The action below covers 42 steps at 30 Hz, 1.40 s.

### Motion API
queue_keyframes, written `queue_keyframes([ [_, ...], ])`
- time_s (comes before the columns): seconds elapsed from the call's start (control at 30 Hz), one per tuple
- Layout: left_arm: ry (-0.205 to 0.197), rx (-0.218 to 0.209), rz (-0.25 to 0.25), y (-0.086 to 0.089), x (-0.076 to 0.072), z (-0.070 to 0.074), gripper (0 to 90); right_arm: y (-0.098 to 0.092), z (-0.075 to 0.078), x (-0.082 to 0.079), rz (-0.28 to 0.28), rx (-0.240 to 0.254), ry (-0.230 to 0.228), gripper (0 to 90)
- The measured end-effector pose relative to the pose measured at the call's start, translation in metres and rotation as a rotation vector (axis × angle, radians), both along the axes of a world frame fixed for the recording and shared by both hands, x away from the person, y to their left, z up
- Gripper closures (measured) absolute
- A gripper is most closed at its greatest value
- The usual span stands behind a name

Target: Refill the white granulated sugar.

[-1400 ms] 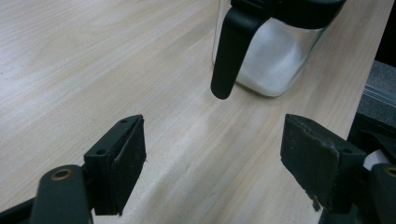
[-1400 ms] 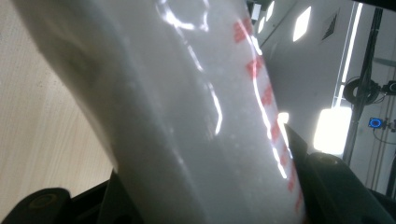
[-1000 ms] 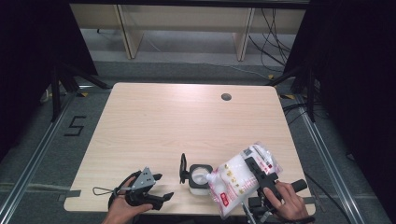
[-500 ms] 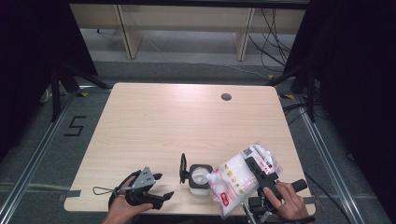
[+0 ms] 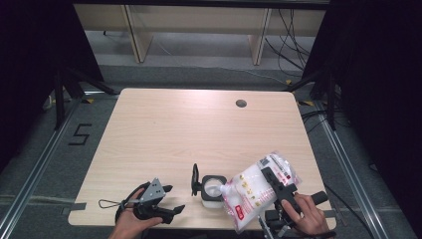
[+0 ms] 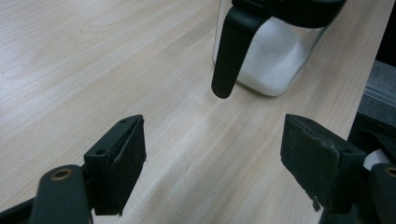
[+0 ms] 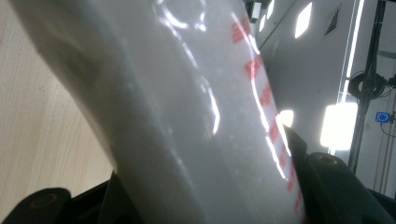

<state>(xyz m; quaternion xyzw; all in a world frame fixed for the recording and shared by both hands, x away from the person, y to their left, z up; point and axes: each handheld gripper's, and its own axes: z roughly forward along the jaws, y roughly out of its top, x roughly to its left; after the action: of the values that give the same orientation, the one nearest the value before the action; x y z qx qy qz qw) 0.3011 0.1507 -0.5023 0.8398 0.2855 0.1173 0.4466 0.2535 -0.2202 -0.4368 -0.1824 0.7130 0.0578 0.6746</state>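
right gripper (image 5: 276, 186): clamped on the white refill bag (image 5: 251, 191), tipped so its low corner sits over the jar's mouth | jar (image 5: 212, 188): near table (image 5: 189, 129) edge, right of middle, part full of white grains | left gripper (image 5: 158, 199): jaws wide, holding nothing, resting left of jar

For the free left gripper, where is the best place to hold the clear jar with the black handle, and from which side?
Probably the black handle: it stands off the jar on the side facing the open left gripper, narrow enough for the jaws. Come level from that side.
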Motion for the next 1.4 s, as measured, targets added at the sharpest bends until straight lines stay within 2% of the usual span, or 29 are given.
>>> queue_keyframes([
  [0.03,-0.004,-0.001,-0.002,-0.0001,-0.0001,-0.0007,21.8,0.0003,0.0008,0.001,0.016,-0.009,-0.01,53.9],
  [0.1,0.017,-0.01,0.008,-0.0008,-0.0024,-0.0014,21.7,0.0007,0.0006,0.0009,0.01,-0.01,-0.014,53.9],
  [0.17,0.017,-0.011,0.014,-0.0009,-0.0014,-0.0006,21.7,0.0001,-0.0011,0.0001,-0.001,0.0,0.001,53.9],
  [0.23,-0.006,0.002,-0.004,0.0,0.0,-0.0007,21.7,0.001,0.0004,0.0009,0.014,-0.017,-0.011,54.0],
  [0.27,0.018,-0.017,0.014,-0.0013,-0.0025,-0.0016,21.7,0.0009,-0.0006,0.0007,0.003,-0.007,0.001,53.9],
  [0.33,0.009,0.005,0.009,0.0004,-0.0011,-0.0007,21.8,0.0011,-0.0007,-0.0002,0.002,-0.01,-0.002,54.0],
  [0.37,0.012,-0.01,0.01,-0.0006,-0.0012,-0.0004,21.8,0.0011,-0.0006,-0.0003,0.004,-0.01,0.0,54.0],
  [0.4,-0.002,0.0,-0.002,0.0,-0.0002,-0.0001,21.7,0.0018,0.001,0.0001,0.014,-0.026,-0.014,54.0],
  [0.43,0.009,0.005,0.008,0.0002,-0.0011,-0.0009,21.8,0.002,0.0012,0.0001,0.009,-0.026,-0.012,54.0],
  [0.47,0.015,-0.018,0.014,-0.0013,-0.0027,-0.0017,21.7,0.002,0.0013,0.0,0.011,-0.025,-0.013,54.0],
  [0.5,0.012,0.0,0.008,-0.0001,-0.0016,-0.0008,21.8,0.0019,0.0015,-0.0003,0.013,-0.026,-0.015,54.0],
  [0.57,0.011,-0.008,0.009,-0.0006,-0.0011,-0.0005,21.8,0.0008,-0.0012,-0.0005,-0.006,0.016,0.013,54.0],
  [0.6,-0.001,0.008,-0.003,0.0005,-0.0003,-0.0006,21.8,0.0012,0.0002,-0.0002,0.002,0.0,0.003,54.0],
  [0.63,0.015,-0.02,0.016,-0.0013,-0.0027,-0.0017,21.8,0.0012,0.0002,-0.0002,0.002,0.0,0.002,54.0],
  [0.7,0.01,0.005,0.009,0.0003,-0.0013,-0.0007,21.7,0.0007,-0.0012,-0.0007,-0.005,0.013,0.009,54.0],
  [0.73,0.016,-0.014,0.014,-0.001,-0.0015,-0.0007,21.8,0.0008,-0.001,-0.0006,-0.005,0.011,0.01,54.0],
  [0.77,0.002,-0.008,0.002,-0.0008,-0.0004,-0.001,21.8,0.0007,-0.0006,-0.0003,-0.002,0.006,0.011,54.0],
  [0.83,0.016,-0.008,0.006,-0.0008,-0.0024,-0.0014,21.7,0.0012,0.0006,-0.0003,0.005,-0.003,0.003,54.0],
  [0.87,0.007,-0.002,-0.003,0.0,-0.0017,-0.001,21.8,0.0017,0.0023,-0.0002,0.014,-0.025,-0.011,54.0],
  [0.9,0.011,-0.013,0.016,-0.0006,-0.0018,-0.0014,21.8,0.002,0.0016,-0.0005,0.012,-0.012,-0.01,54.0],
  [0.97,-0.004,0.003,-0.005,0.0002,0.0005,0.0,21.8,0.0018,0.0011,-0.0006,0.014,-0.007,-0.006,54.0],
  [1.03,0.021,-0.008,0.012,-0.001,-0.002,-0.0016,21.7,0.0021,0.0015,-0.0002,0.015,-0.011,-0.009,54.0],
  [1.07,0.009,-0.002,-0.001,-0.0004,-0.0016,-0.0015,21.7,0.0021,0.0022,0.0002,0.019,-0.019,-0.012,54.0],
  [1.17,0.016,-0.019,0.02,-0.0013,-0.0015,-0.0012,21.7,0.0018,0.0012,-0.0005,0.015,0.001,-0.002,54.0],
  [1.23,0.018,-0.01,0.018,-0.0008,-0.002,-0.002,21.7,0.0025,0.0026,-0.0001,0.023,-0.003,-0.01,54.0],
  [1.27,0.012,0.008,0.009,0.0004,-0.0011,-0.0014,21.7,0.002,0.0012,-0.0006,0.011,0.019,0.001,54.0],
  [1.33,0.007,-0.011,0.003,-0.0008,-0.0002,-0.001,21.7,0.002,0.0035,-0.0004,0.026,0.001,-0.012,54.0],
  [1.37,0.005,-0.008,0.0,-0.0005,-0.0004,-0.0009,21.7,0.0007,0.0011,-0.0018,-0.007,0.029,0.009,54.0],
  [1.4,0.004,0.002,-0.006,0.0004,-0.0004,-0.0007,21.7,0.0011,0.003,-0.0008,0.001,0.004,-0.001,54.0],
])
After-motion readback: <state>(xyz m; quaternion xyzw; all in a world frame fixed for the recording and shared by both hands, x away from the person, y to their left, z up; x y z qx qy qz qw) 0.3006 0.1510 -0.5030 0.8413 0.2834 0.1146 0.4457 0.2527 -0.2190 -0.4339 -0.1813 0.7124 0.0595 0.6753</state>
